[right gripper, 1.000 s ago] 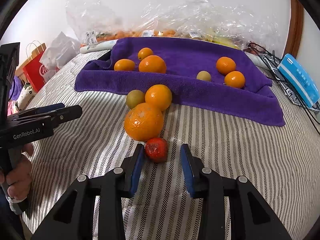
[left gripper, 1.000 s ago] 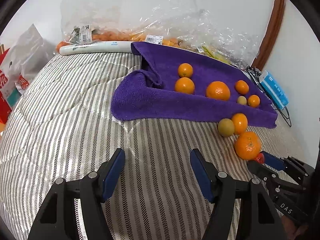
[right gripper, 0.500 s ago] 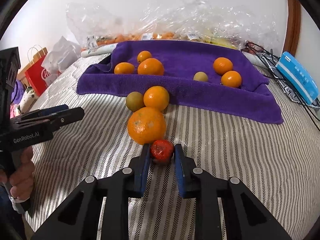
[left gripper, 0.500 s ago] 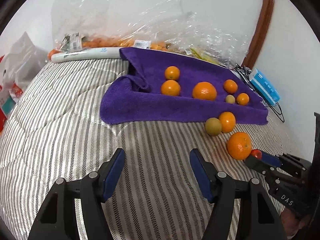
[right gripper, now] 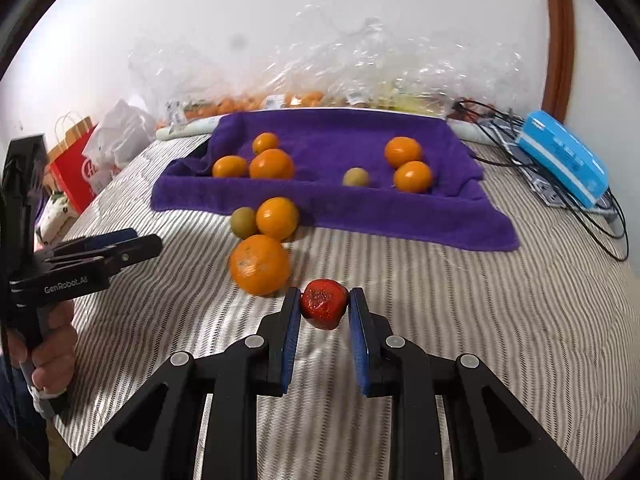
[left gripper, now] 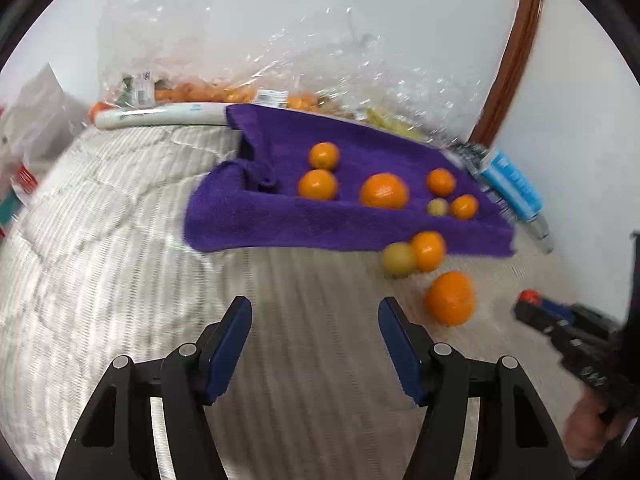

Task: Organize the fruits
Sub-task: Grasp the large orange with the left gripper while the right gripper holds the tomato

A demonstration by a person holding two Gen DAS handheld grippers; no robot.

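My right gripper (right gripper: 324, 304) is shut on a small red fruit (right gripper: 323, 303), held just above the striped bedspread (right gripper: 460, 320). Close to its left lies a big orange (right gripper: 259, 264), with a smaller orange (right gripper: 277, 218) and a greenish fruit (right gripper: 243, 222) behind it. A purple towel (right gripper: 340, 208) beyond them carries several oranges and one greenish fruit (right gripper: 356, 177). My left gripper (left gripper: 316, 320) hangs open over bare bedspread, nothing between its fingers. In the left wrist view the big orange (left gripper: 451, 298) lies to its right and the right gripper (left gripper: 532, 306) shows at the right edge with the red fruit (left gripper: 529, 295).
Clear plastic bags of fruit (right gripper: 340, 80) line the wall behind the towel. A blue box (right gripper: 560, 160) and black cables (right gripper: 592, 216) lie at the right. A red paper bag (right gripper: 74, 172) and white plastic bags (right gripper: 118, 136) stand at the bed's left edge.
My right gripper closed on the red fruit and lifted it off the bedspread, away from the big orange. The left gripper stayed open and only tilted slightly.
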